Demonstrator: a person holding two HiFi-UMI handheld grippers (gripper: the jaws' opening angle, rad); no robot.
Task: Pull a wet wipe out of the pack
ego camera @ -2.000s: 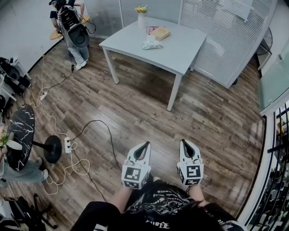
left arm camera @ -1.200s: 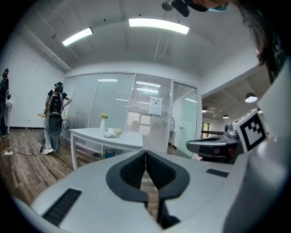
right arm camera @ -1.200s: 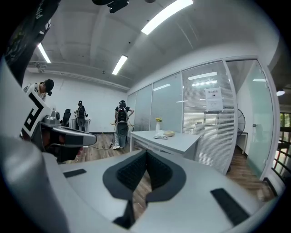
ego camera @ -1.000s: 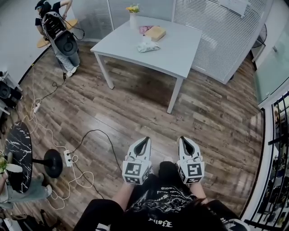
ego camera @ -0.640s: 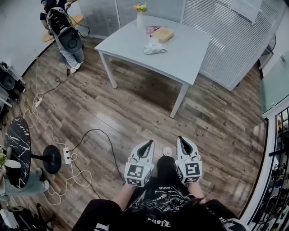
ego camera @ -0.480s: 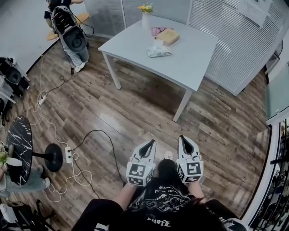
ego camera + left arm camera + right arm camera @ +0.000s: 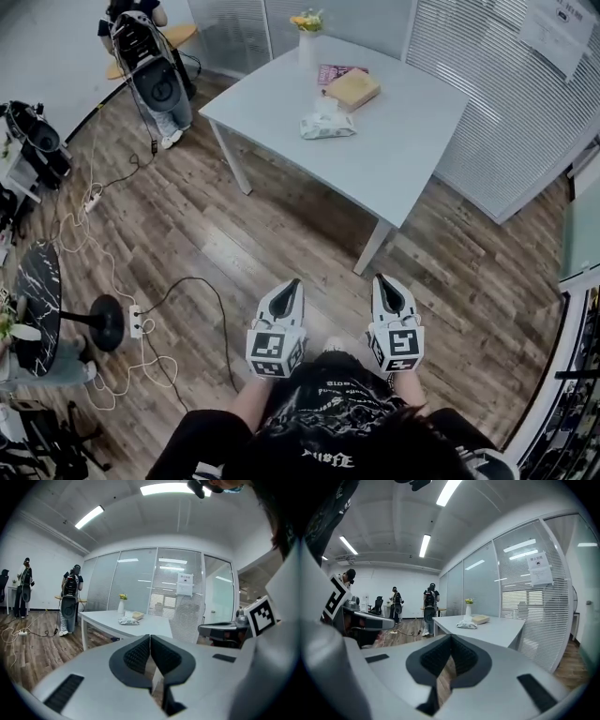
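The wet wipe pack (image 7: pixel 327 125) is a pale crinkled packet lying on the grey-white table (image 7: pixel 403 150) across the room, also seen small as the pack (image 7: pixel 128 621) and the pack (image 7: pixel 466 625). My left gripper (image 7: pixel 292 283) and right gripper (image 7: pixel 383 279) are held side by side over the wooden floor, well short of the table, both pointing toward it. Each is shut with its jaws pressed together and nothing between them. The left gripper (image 7: pixel 150 637) and right gripper (image 7: pixel 450 637) show the same in their own views.
A tan box (image 7: pixel 352 88), a pink booklet (image 7: pixel 330 71) and a vase of yellow flowers (image 7: pixel 307 37) stand behind the pack. A person with backpack gear (image 7: pixel 150 70) stands at the far left. Cables and a power strip (image 7: pixel 138 322) lie on the floor beside a black round table (image 7: pixel 37 291).
The table and pack have drawn nearer and lower in the head view as I walk toward them. Both grippers stay shut and side by side.
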